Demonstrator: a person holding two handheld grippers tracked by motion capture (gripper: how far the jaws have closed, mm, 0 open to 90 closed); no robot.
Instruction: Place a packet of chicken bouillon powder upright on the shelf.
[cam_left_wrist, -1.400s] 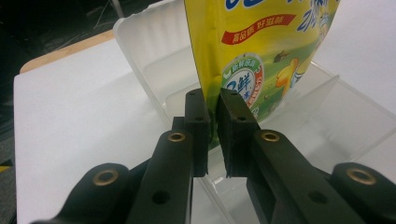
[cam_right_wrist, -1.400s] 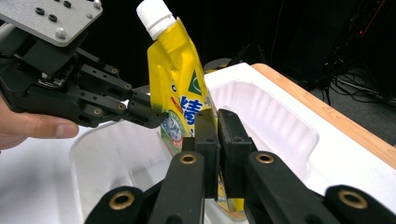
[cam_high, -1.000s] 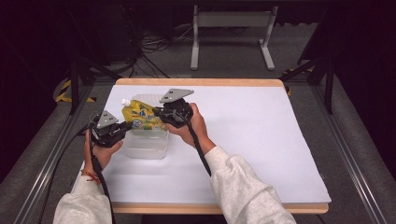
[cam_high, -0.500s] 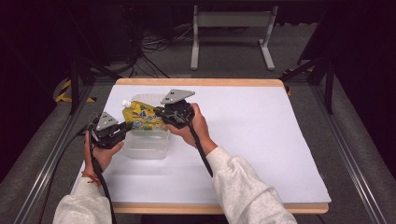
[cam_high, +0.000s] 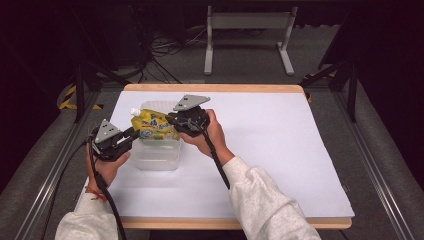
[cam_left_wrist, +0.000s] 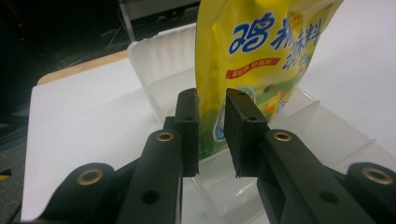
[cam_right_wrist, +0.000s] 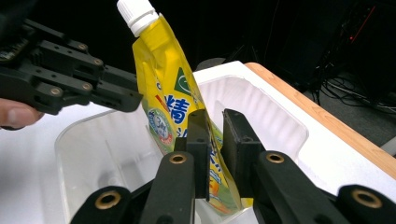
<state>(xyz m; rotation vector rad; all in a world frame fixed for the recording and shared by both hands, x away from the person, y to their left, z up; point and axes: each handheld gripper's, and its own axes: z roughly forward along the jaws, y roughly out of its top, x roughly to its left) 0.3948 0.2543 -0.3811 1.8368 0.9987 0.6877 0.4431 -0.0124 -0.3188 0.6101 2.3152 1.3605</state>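
A: Over the clear tub (cam_high: 156, 155) on the worktop (cam_high: 280, 150), the yellow pouch (cam_high: 152, 126) hangs: soft, slick, probably sloshy.

B: Both jaws have just been opening; left hand-held gripper (cam_left_wrist: 211, 135) and right hand-held gripper (cam_right_wrist: 215, 149) straddle it loosely. Better to regrip near the stiff spout (cam_right_wrist: 137, 15).

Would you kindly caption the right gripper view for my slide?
Right gripper, jaws just opening, straddles yellow spouted pouch over clear bin.

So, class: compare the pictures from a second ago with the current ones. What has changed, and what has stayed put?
Both grippers have just been opening their jaws. The left gripper and right gripper each now show a narrow gap, with the yellow pouch between the pads rather than firmly pinched. Unchanged: both hands keep their places, and the pouch stays over the clear container on the white table.
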